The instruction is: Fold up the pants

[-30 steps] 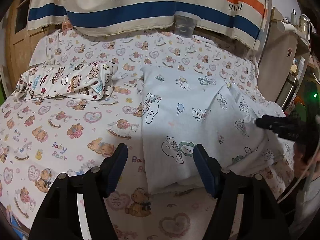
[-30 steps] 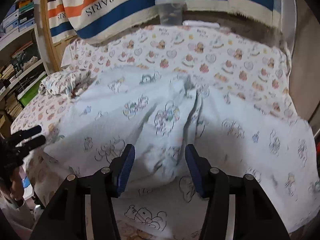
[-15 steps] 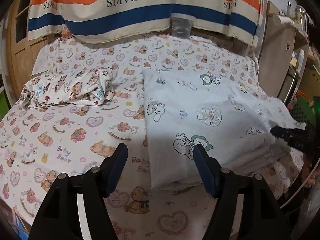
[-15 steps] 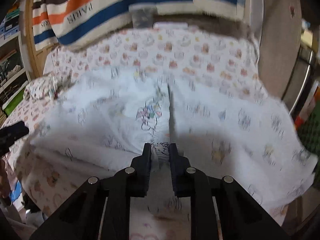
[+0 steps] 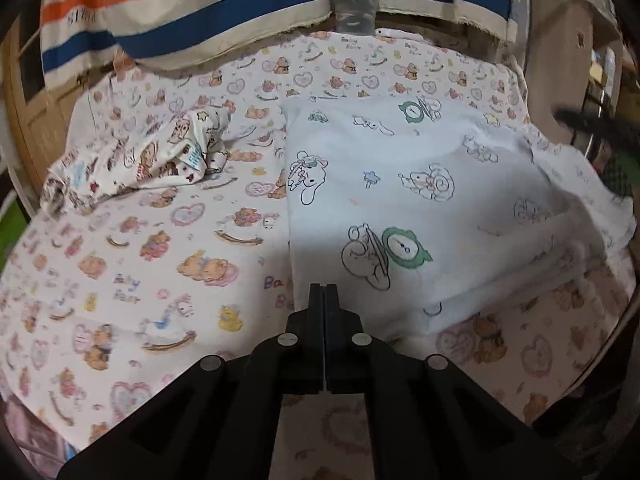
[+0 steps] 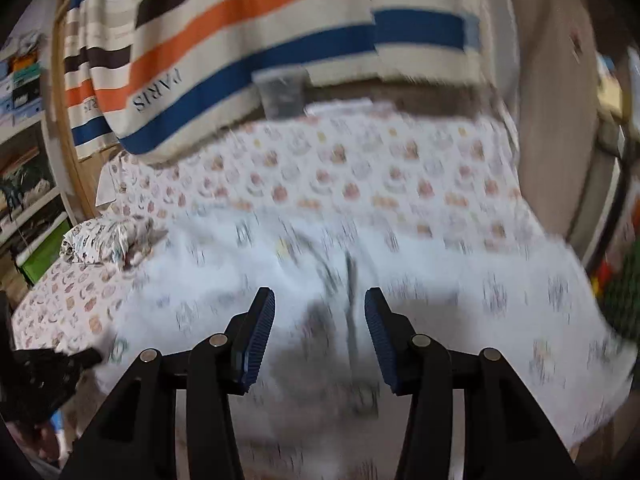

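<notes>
The white cartoon-print pants lie folded on the right side of the bed. The left gripper has just closed at their near left edge, fingers together; whether cloth is pinched is unclear. The right gripper, just reopened, holds nothing.

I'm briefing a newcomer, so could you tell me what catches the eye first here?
The white cartoon-print pants spread over the right half of the teddy-bear bedsheet. A striped PARIS blanket hangs behind, and a crumpled printed garment lies at the left.
</notes>
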